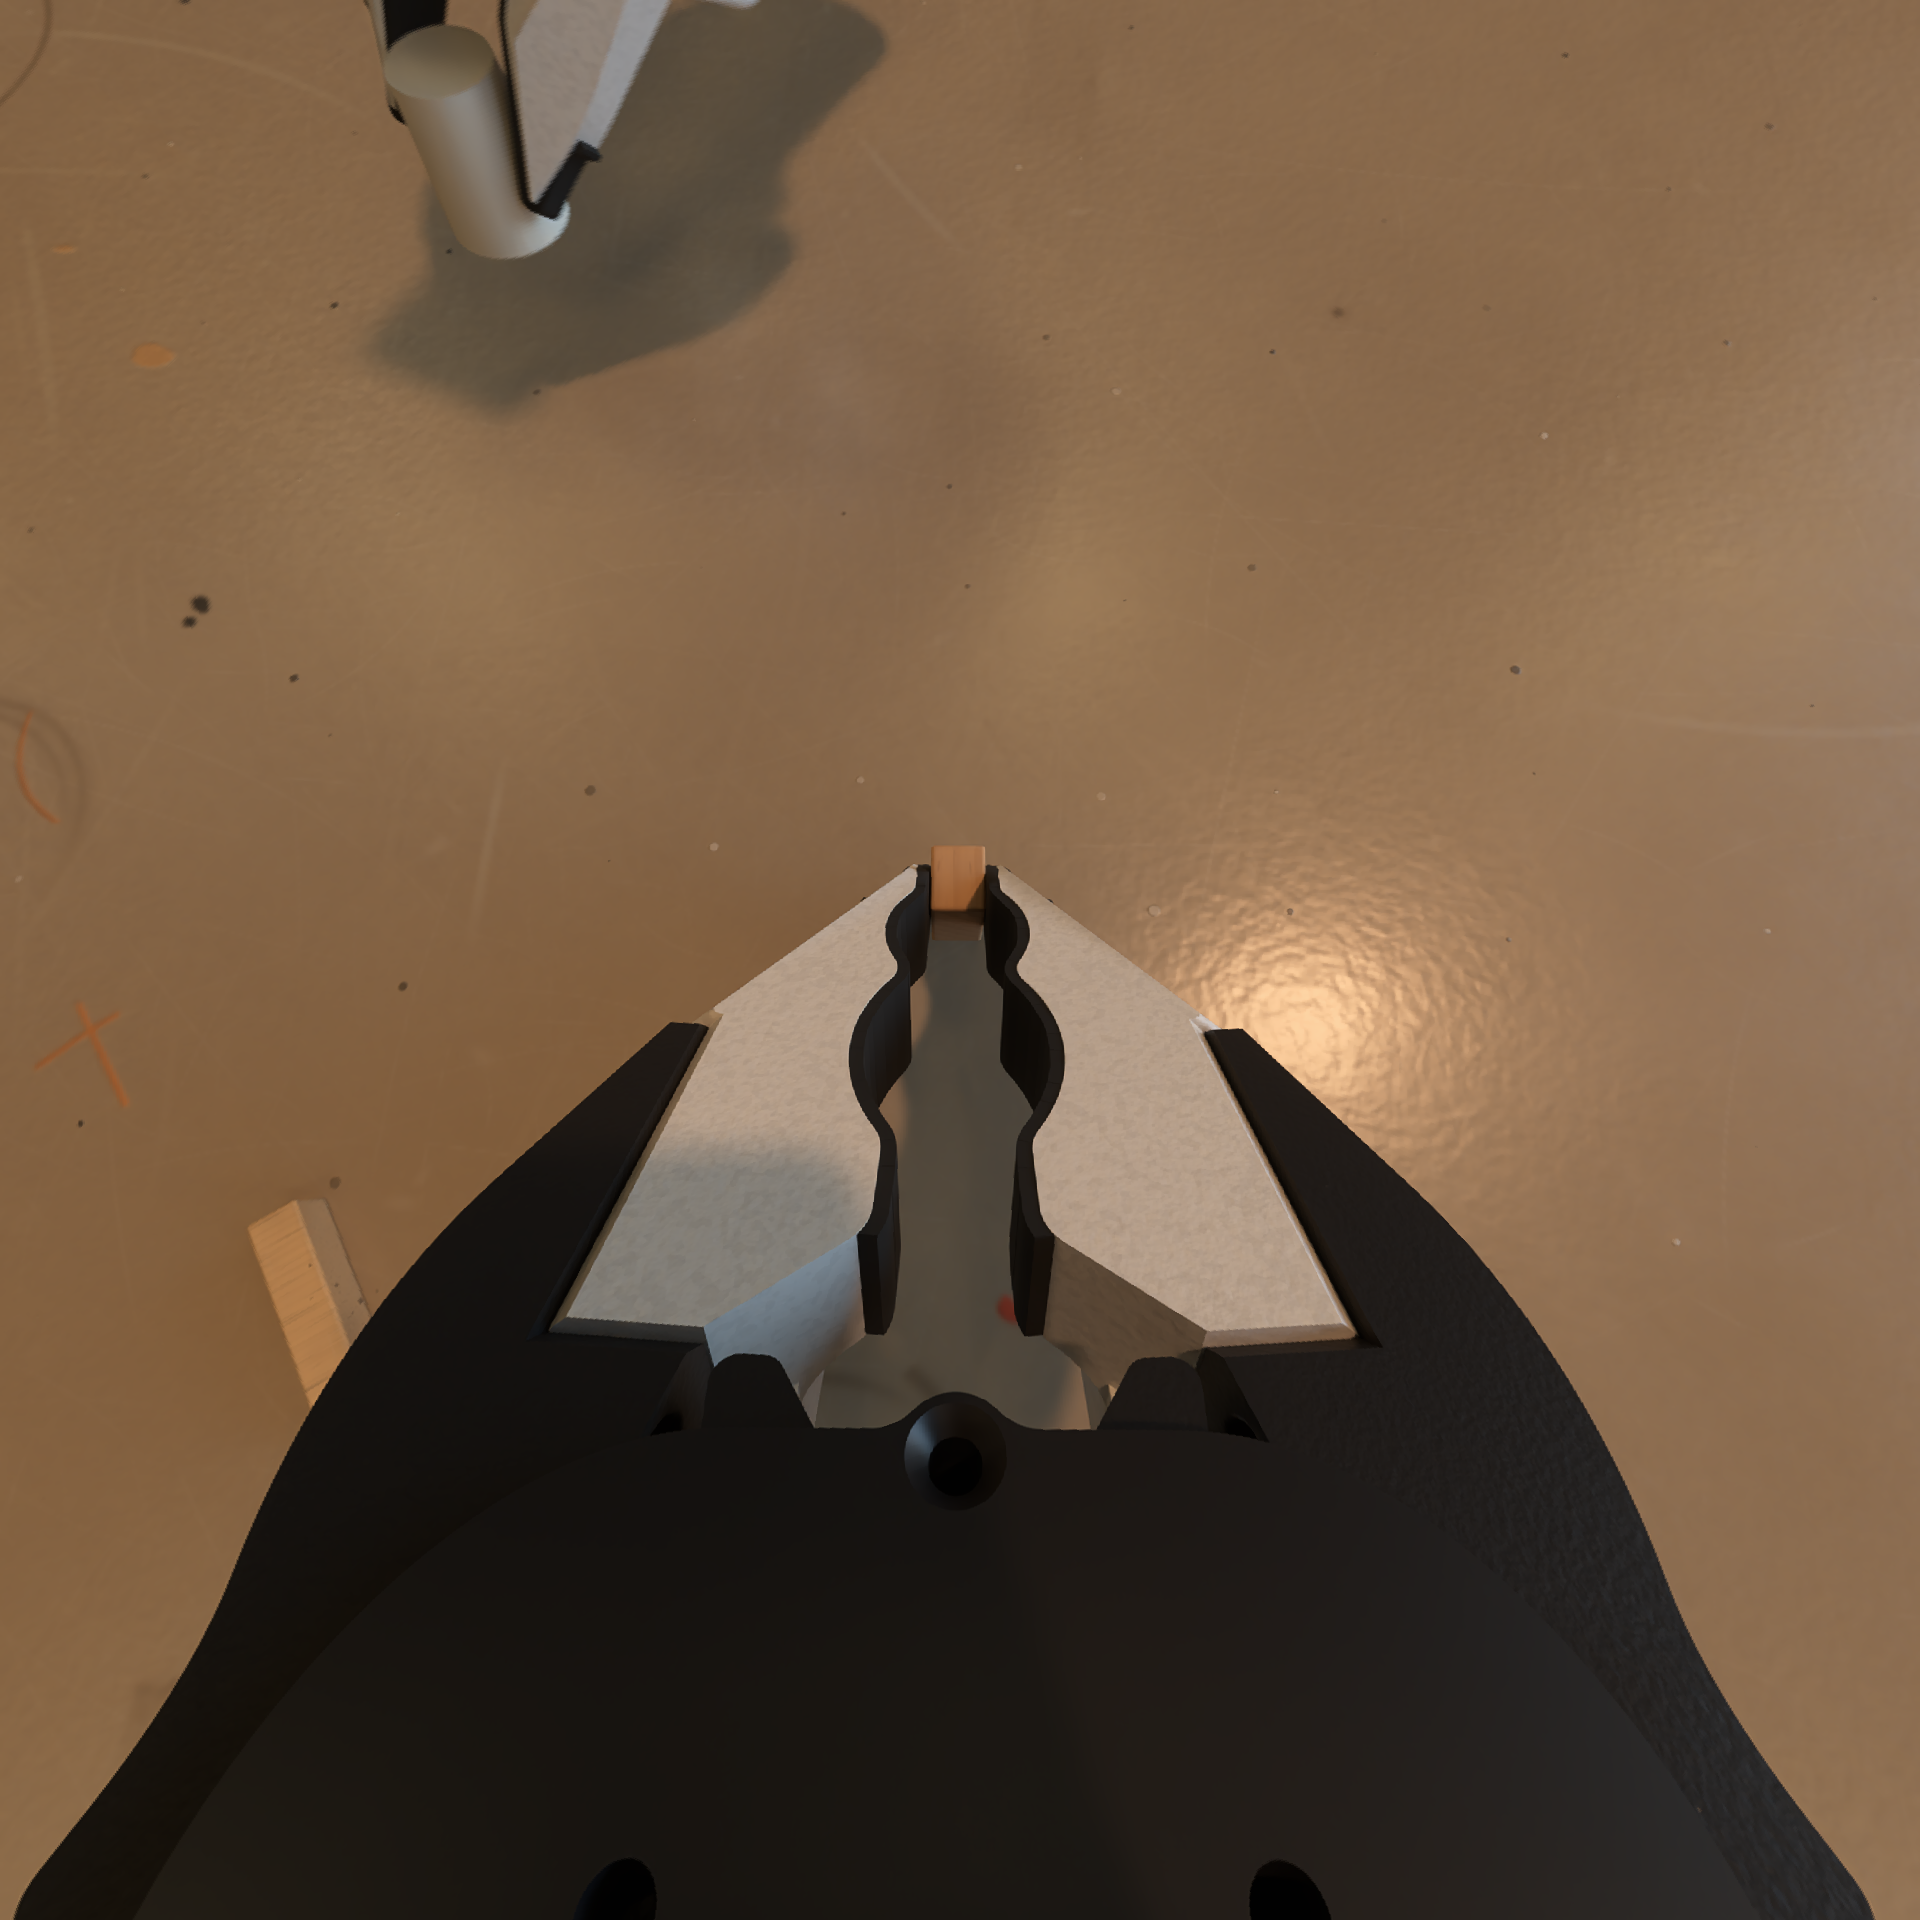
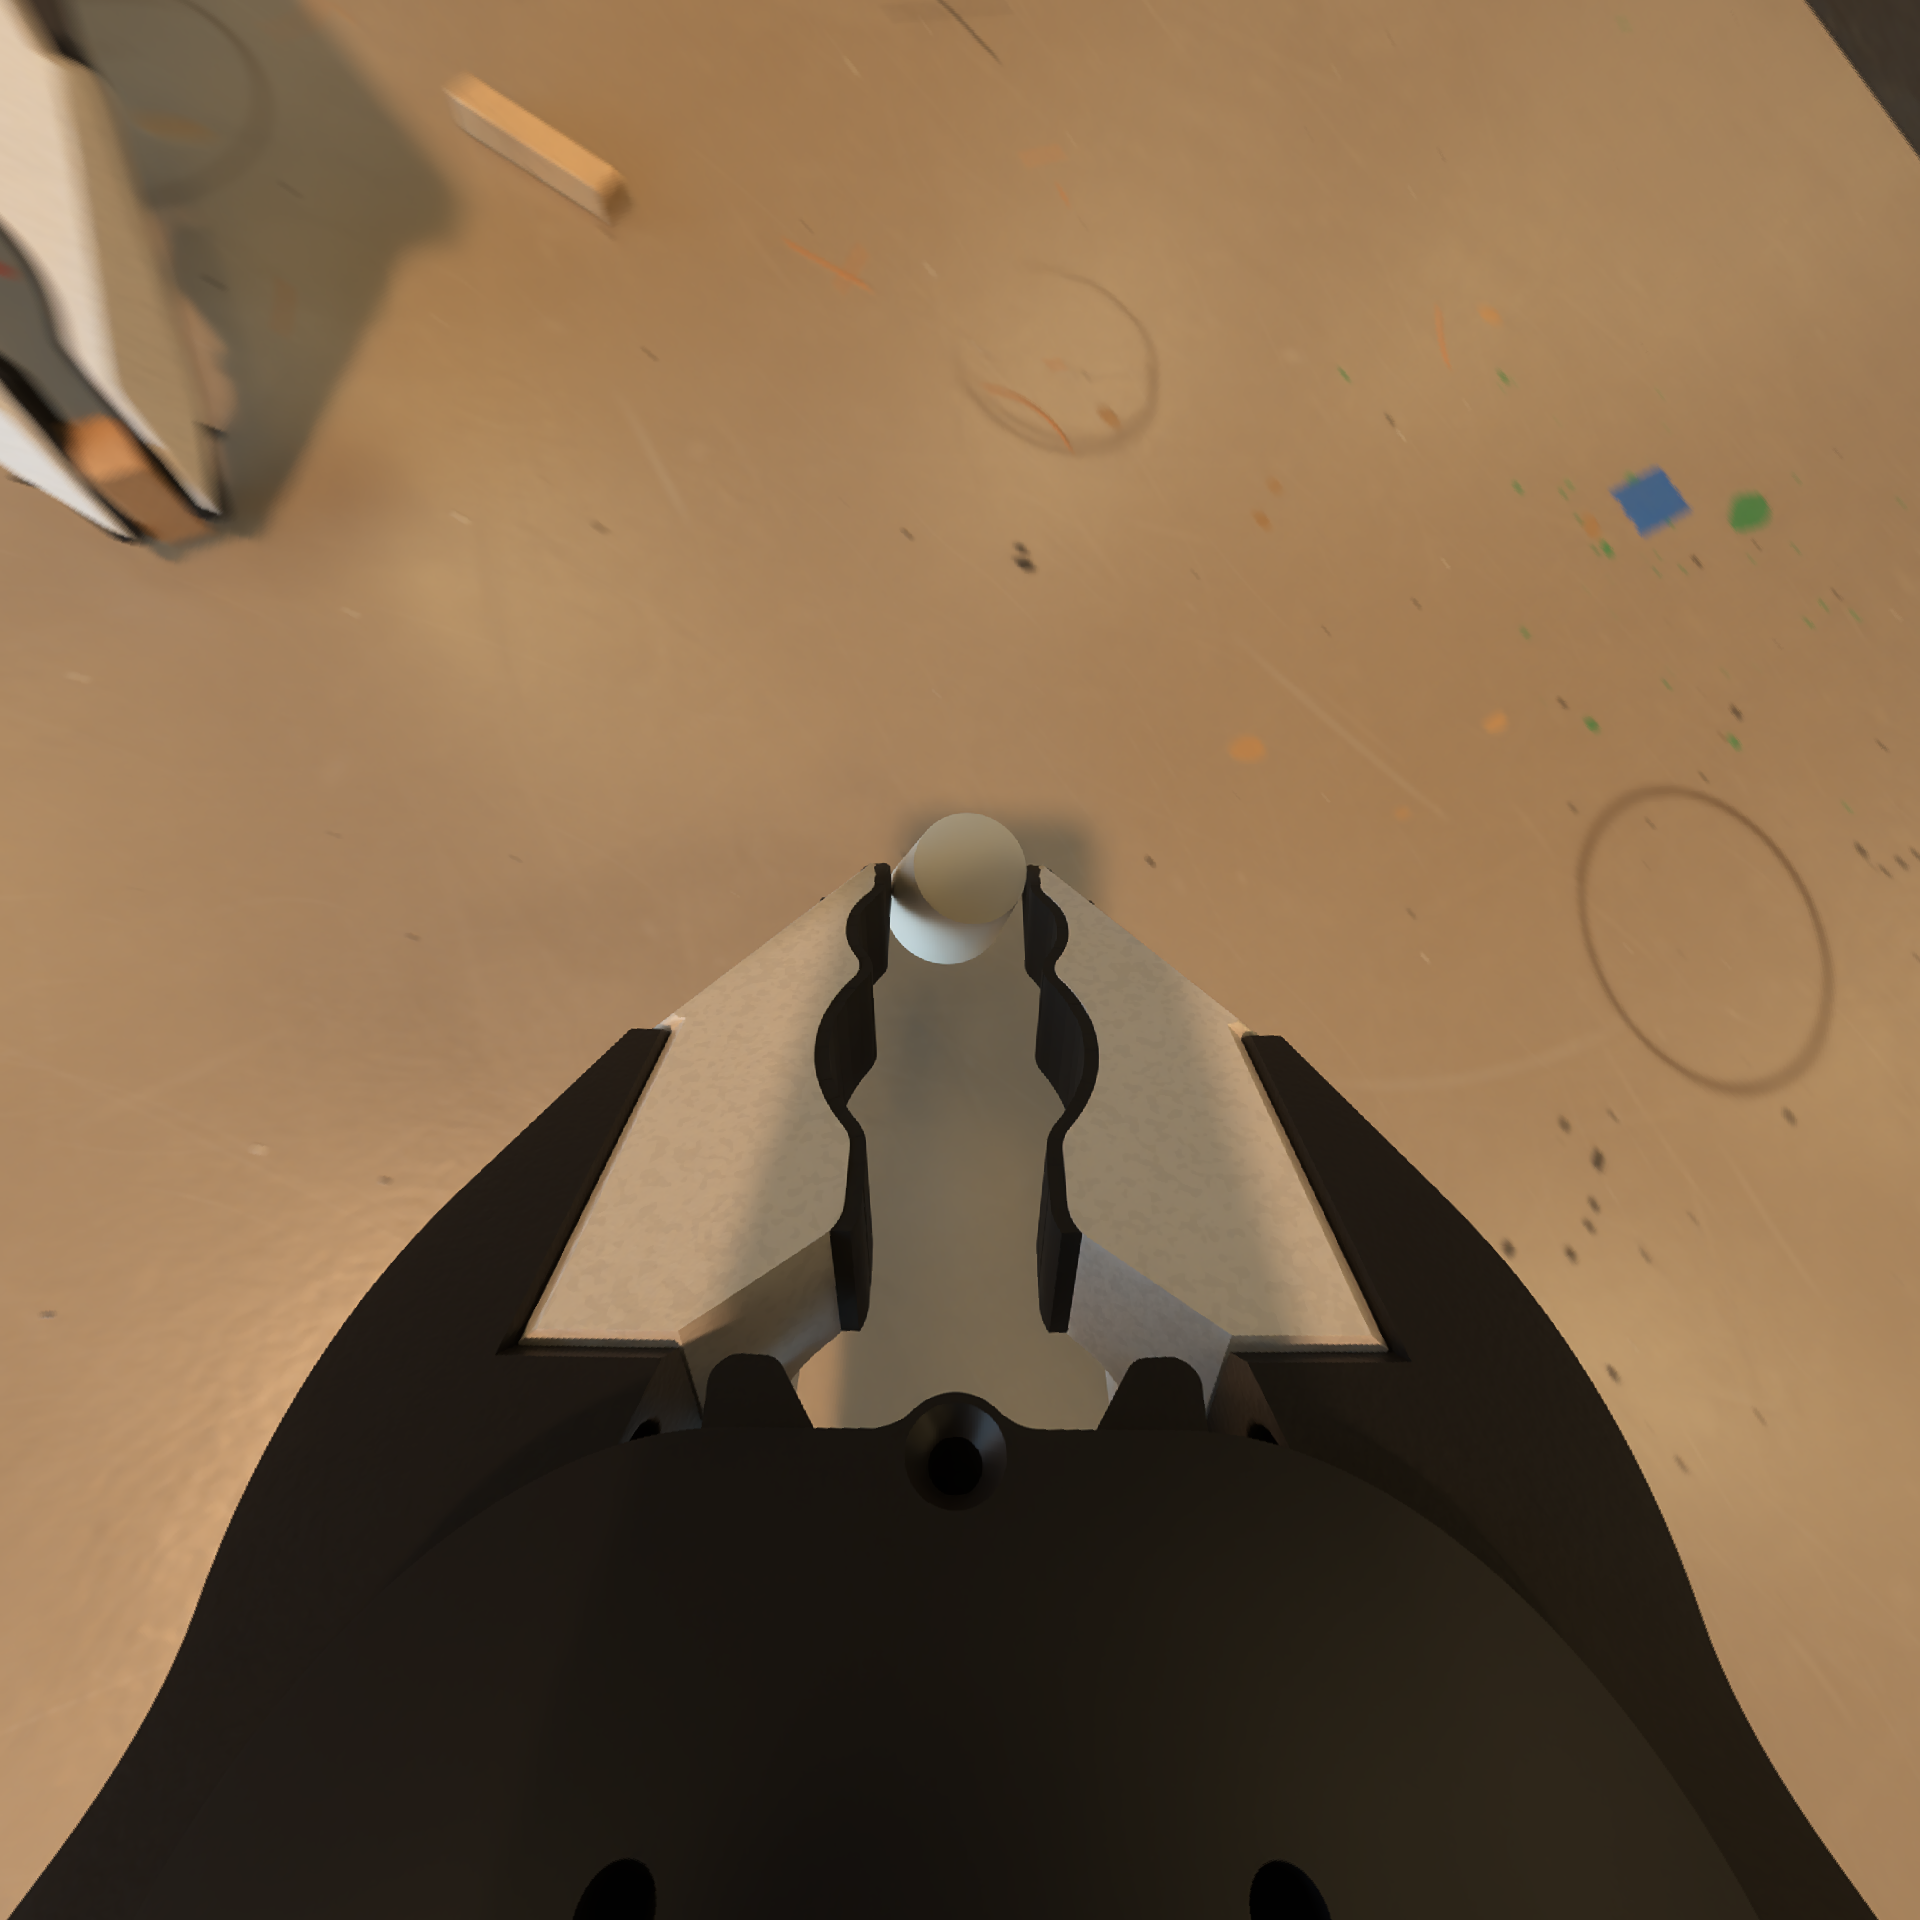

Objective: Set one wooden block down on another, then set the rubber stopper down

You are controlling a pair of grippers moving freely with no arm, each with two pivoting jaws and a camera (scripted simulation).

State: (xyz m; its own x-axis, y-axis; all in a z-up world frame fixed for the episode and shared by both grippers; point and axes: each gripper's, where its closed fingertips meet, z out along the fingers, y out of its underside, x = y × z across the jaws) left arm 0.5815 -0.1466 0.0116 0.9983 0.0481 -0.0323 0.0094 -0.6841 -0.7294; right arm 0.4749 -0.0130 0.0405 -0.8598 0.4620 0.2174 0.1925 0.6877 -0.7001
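Observation:
My left gripper (image 1: 956, 883) is shut on a small wooden block (image 1: 957, 876) held at its fingertips above the table. It also shows in the right wrist view (image 2: 135, 488), top left, with the block (image 2: 120, 468) between its fingers. A second, pale wooden block (image 1: 307, 1309) lies flat on the table to the lower left of the left gripper; in the right wrist view it (image 2: 535, 149) lies at the top. My right gripper (image 2: 958, 883) is shut on the off-white rubber stopper (image 2: 961, 883). In the left wrist view the stopper (image 1: 468, 145) and right gripper (image 1: 473, 177) sit top left.
The tan tabletop (image 2: 1351, 727) bears ring marks, scratches and paint specks, with a blue square mark (image 2: 1650, 501) and a green spot (image 2: 1749, 511) at right. The table's far edge (image 2: 1870, 62) cuts the top right corner.

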